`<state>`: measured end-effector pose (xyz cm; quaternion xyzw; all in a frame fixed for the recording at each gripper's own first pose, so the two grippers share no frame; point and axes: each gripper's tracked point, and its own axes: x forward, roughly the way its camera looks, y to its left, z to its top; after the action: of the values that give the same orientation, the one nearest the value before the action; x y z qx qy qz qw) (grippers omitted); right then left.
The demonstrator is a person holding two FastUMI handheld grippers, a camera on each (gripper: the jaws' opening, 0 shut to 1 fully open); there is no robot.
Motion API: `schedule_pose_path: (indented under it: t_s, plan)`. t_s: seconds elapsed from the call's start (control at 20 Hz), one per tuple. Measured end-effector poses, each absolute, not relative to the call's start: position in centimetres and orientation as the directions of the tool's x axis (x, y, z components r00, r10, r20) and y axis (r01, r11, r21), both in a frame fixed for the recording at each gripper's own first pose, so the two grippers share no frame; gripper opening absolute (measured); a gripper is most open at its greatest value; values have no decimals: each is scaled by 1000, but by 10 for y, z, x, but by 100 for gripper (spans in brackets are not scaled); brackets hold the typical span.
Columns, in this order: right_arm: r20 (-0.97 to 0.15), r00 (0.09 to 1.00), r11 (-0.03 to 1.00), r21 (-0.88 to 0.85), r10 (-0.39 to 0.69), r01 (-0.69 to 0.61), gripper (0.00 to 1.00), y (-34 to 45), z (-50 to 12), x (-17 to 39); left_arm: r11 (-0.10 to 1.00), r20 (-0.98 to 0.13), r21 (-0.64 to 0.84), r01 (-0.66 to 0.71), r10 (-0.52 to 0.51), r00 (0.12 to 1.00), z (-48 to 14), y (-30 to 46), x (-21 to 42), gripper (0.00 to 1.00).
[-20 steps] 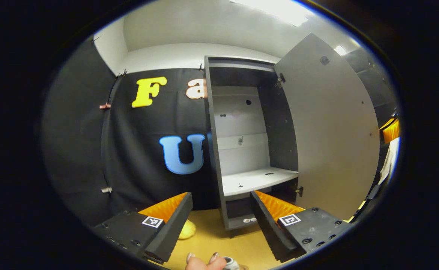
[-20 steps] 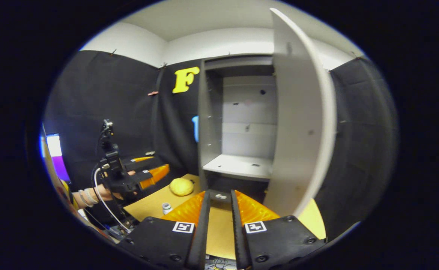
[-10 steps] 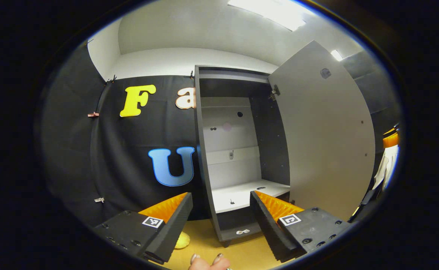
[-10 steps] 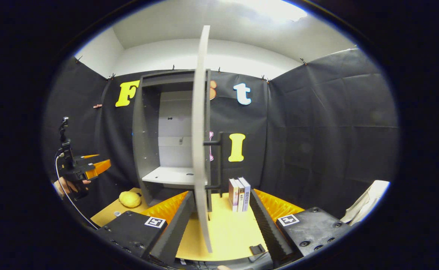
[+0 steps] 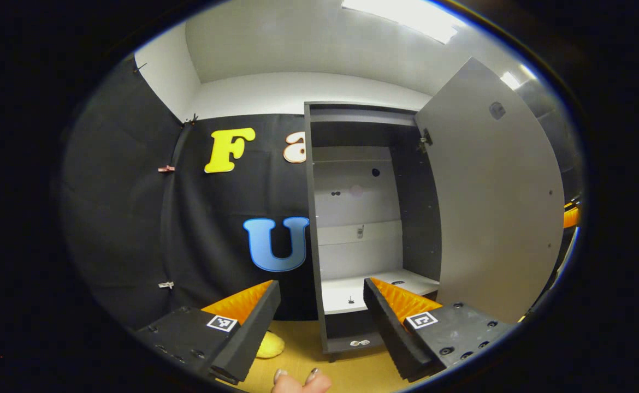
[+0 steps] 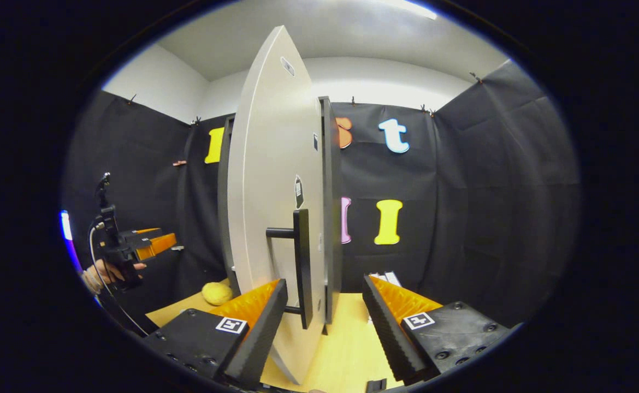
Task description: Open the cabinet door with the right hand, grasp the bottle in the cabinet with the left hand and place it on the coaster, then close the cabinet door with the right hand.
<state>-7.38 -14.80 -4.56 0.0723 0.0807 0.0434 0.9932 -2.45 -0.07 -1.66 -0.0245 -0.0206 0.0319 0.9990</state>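
Both tongs have black housings studded with round screws, each bearing a small square black-and-white marker, and ribbed finger faces. The left tongs (image 6: pixel 158 244) trail a pale cable, and painted nails show on the hand (image 5: pixel 300 382).

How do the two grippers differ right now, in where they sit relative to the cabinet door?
The right gripper sits at the cabinet door, its fingers either side of the door handle but apart from it. The left gripper faces the open cabinet from farther back, with nothing between its fingers. Both are open.
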Motion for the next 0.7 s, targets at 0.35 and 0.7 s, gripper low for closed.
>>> schedule_pose_path:
  t_s: [0.35, 0.7]
  plan:
    - [-147, 973, 976, 149, 180, -158, 90, -92, -47, -59, 995, 12, -61, -82, 83, 996, -34, 29, -22, 99]
    - [-154, 953, 952, 206, 260, -226, 90, 37, -52, -12, 999, 14, -35, 9, -9, 1000, -43, 83, -3, 96]
